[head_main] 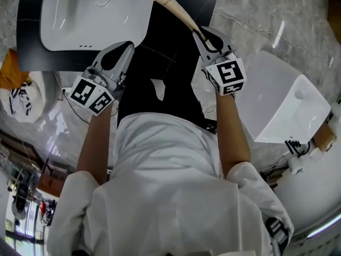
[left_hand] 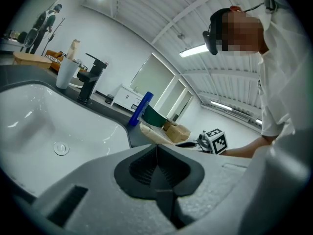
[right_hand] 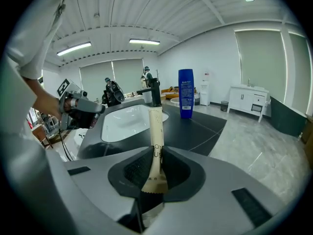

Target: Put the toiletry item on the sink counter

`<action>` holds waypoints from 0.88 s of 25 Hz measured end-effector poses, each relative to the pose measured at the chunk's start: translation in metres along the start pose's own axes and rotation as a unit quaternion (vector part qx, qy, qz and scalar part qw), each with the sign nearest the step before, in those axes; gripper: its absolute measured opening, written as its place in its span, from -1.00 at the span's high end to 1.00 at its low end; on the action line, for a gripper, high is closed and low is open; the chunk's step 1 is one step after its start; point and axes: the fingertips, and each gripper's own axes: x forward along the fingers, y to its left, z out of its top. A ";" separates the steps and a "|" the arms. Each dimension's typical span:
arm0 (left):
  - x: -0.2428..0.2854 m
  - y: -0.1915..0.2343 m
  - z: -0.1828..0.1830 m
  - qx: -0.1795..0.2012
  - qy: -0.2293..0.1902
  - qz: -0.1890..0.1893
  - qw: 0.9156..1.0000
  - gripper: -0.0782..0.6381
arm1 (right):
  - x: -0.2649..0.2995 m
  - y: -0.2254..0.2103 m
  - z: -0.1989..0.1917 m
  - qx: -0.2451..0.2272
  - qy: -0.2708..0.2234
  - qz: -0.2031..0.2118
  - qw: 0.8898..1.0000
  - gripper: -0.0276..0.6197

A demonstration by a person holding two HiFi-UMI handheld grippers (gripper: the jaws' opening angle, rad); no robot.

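The right gripper (right_hand: pixel 155 155) pinches a slim cream plastic tube (right_hand: pixel 156 126) over the black sink counter (right_hand: pixel 198 126); the left gripper (left_hand: pixel 156 156) is closed, empty.

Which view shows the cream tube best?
The right gripper view: the cream tube stands close up, clamped between the right gripper's fingers. The head view shows it from above, the left gripper view small and side-on.

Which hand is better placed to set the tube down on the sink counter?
Right. The right gripper clamps the cream tube in its fingers above the dark counter; the left gripper is shut and empty.
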 end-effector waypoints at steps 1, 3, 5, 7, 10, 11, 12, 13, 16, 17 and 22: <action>0.001 0.000 -0.001 -0.003 -0.001 0.001 1.000 0.73 | 0.001 -0.001 -0.003 0.001 0.005 0.001 1.000 0.74; 0.002 0.001 -0.005 -0.006 0.000 0.001 1.000 0.73 | 0.002 0.000 -0.009 -0.002 0.014 0.004 1.000 0.74; 0.003 0.000 -0.009 -0.010 0.002 -0.001 1.000 0.73 | 0.004 0.001 -0.014 -0.004 0.020 0.007 1.000 0.74; 0.004 -0.001 -0.012 -0.014 0.004 -0.003 1.000 0.73 | 0.005 0.001 -0.018 -0.005 0.026 0.006 1.000 0.74; 0.003 -0.002 -0.017 -0.019 0.004 -0.007 1.000 0.73 | 0.008 0.003 -0.022 -0.011 0.035 0.004 0.999 0.74; 0.002 -0.002 -0.018 -0.020 0.004 -0.008 1.000 0.73 | 0.009 0.005 -0.024 -0.014 0.038 0.004 0.999 0.74; 0.002 -0.002 -0.019 -0.021 0.004 -0.008 1.000 0.73 | 0.010 0.006 -0.025 -0.016 0.039 0.004 0.999 0.74; 0.001 -0.003 -0.021 -0.022 0.004 -0.009 1.000 0.73 | 0.010 0.008 -0.026 -0.018 0.039 0.004 0.999 0.74; 0.000 -0.006 -0.022 -0.023 0.003 -0.010 1.000 0.73 | 0.010 0.011 -0.026 -0.017 0.037 0.009 0.999 0.74; -0.001 -0.007 -0.022 -0.023 0.003 -0.010 1.000 0.73 | 0.010 0.011 -0.026 -0.017 0.037 0.010 0.999 0.74; -0.007 -0.004 -0.023 -0.024 0.003 -0.012 1.000 0.73 | 0.013 0.013 -0.027 -0.017 0.039 0.009 0.999 0.60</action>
